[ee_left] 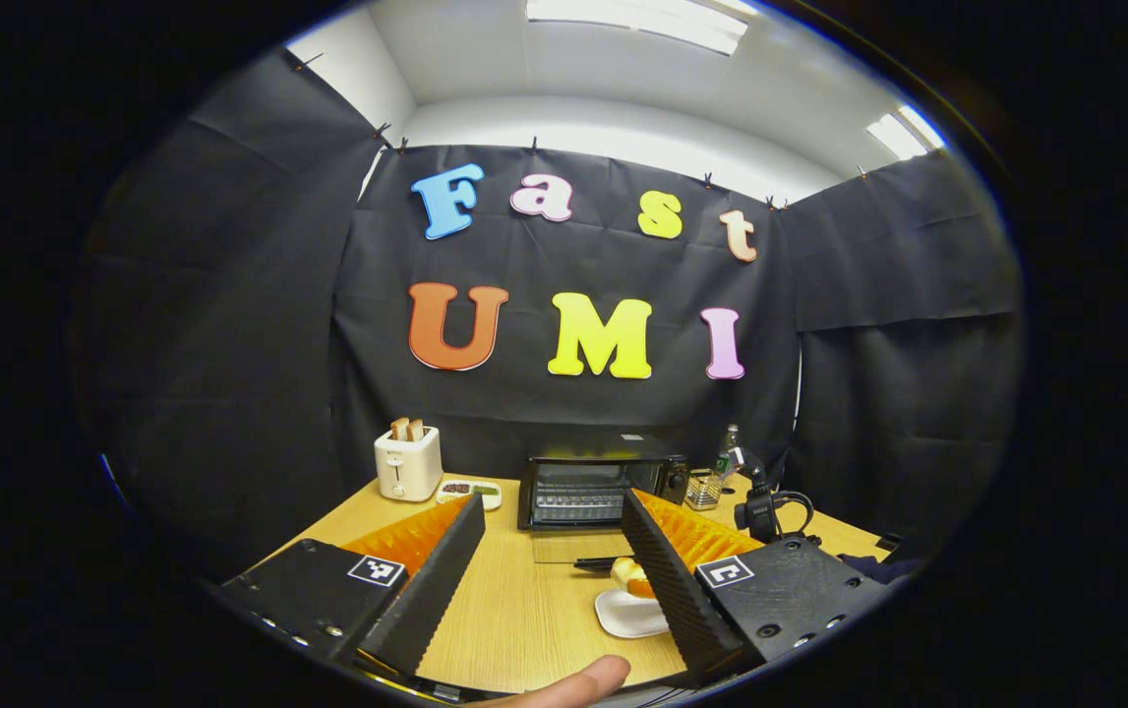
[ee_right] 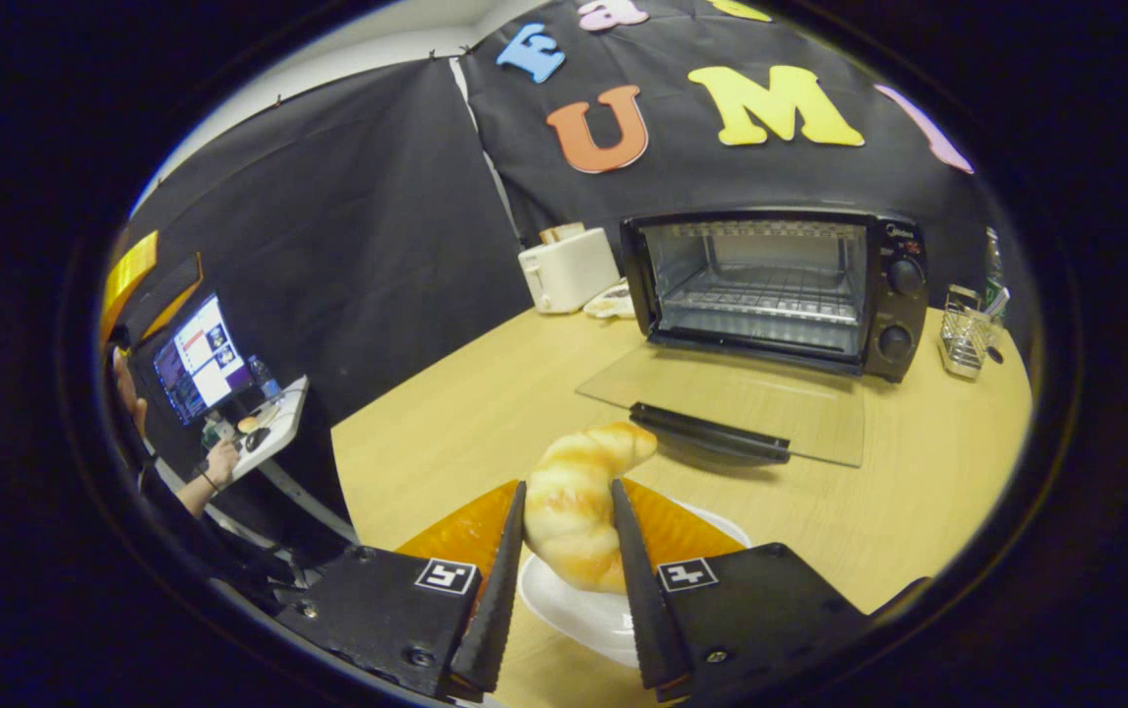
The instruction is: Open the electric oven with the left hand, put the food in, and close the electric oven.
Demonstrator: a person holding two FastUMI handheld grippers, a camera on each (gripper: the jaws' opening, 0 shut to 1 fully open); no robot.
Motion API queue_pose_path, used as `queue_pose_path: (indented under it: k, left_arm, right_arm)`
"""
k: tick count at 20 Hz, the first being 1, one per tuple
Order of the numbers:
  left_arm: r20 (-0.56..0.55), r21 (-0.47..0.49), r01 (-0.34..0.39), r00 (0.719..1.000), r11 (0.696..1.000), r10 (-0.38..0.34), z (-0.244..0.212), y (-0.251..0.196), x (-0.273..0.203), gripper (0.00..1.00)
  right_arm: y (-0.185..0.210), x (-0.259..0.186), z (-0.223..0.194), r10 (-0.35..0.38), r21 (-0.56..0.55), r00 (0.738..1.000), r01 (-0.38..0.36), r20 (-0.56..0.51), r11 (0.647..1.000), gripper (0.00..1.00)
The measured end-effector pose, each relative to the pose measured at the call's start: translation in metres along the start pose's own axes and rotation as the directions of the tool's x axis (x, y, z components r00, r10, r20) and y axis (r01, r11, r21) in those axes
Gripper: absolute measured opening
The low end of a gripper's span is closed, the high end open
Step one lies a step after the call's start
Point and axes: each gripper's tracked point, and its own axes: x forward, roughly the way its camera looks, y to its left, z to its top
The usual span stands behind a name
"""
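Note:
The black electric oven [ee_left: 583, 487] stands at the back of the wooden table, its glass door [ee_right: 731, 398] folded down flat with the handle [ee_right: 711, 433] toward me; the rack inside is bare. My left gripper [ee_left: 552, 500] is open, held back from the oven with nothing between its fingers. My right gripper [ee_right: 566, 487] is shut on a golden croissant [ee_right: 573, 501], just above a white plate [ee_right: 573, 605] short of the door. In the left gripper view the croissant [ee_left: 627, 572] and plate [ee_left: 627, 615] peek out beside my right-hand finger.
A white toaster [ee_left: 407, 464] with toast and a small dish [ee_left: 470, 490] sit left of the oven. A wire basket [ee_right: 967, 339] and a bottle [ee_left: 727, 450] stand right of it, with a black clamp device [ee_left: 760, 506]. A person sits at a monitor [ee_right: 200, 354] off the table's left.

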Motion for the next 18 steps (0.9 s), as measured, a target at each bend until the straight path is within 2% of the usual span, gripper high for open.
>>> queue_pose_path:
  k: [2, 4, 7, 9, 13, 16, 17, 18]
  left_arm:
    - [0.009, 0.004, -0.008, 1.000, 1.000, 0.008, 0.006, 0.006, 0.004, 0.92]
    - [0.008, -0.008, -0.001, 1.000, 1.000, 0.001, 0.009, 0.008, 0.009, 0.92]
    - [0.001, -0.030, 0.009, 1.000, 1.000, -0.009, 0.009, 0.017, 0.015, 0.92]
    - [0.007, -0.031, -0.005, 1.000, 0.999, 0.005, 0.010, 0.025, 0.019, 0.92]
    - [-0.025, -0.027, -0.009, 1.000, 1.000, 0.008, -0.002, 0.030, 0.030, 0.92]
    - [-0.065, -0.011, -0.025, 0.998, 1.000, 0.025, -0.016, 0.038, 0.036, 0.92]
    - [-0.078, -0.013, -0.029, 0.997, 0.999, 0.028, -0.021, 0.039, 0.037, 0.92]
    - [-0.089, -0.016, -0.036, 0.995, 0.999, 0.034, -0.024, 0.041, 0.040, 0.92]
  right_arm:
    - [-0.017, 0.010, 0.028, -0.056, 0.082, 0.998, 0.053, 0.040, 0.995, 0.53]
    - [-0.032, 0.026, 0.047, -0.085, 0.200, 0.994, 0.071, 0.062, 0.977, 0.52]
    - [-0.051, 0.055, 0.077, -0.091, 0.398, 0.989, 0.036, 0.119, 0.917, 0.54]
    - [-0.064, 0.074, 0.100, -0.106, 0.494, 0.973, -0.010, 0.206, 0.869, 0.53]
    - [-0.095, 0.110, 0.127, -0.198, 0.610, 0.934, -0.027, 0.298, 0.792, 0.53]
    - [-0.122, 0.139, 0.135, -0.273, 0.656, 0.910, 0.001, 0.313, 0.755, 0.55]
    - [-0.133, 0.146, 0.138, -0.311, 0.668, 0.897, 0.024, 0.314, 0.744, 0.51]
    - [-0.145, 0.153, 0.143, -0.343, 0.670, 0.879, 0.038, 0.330, 0.742, 0.55]
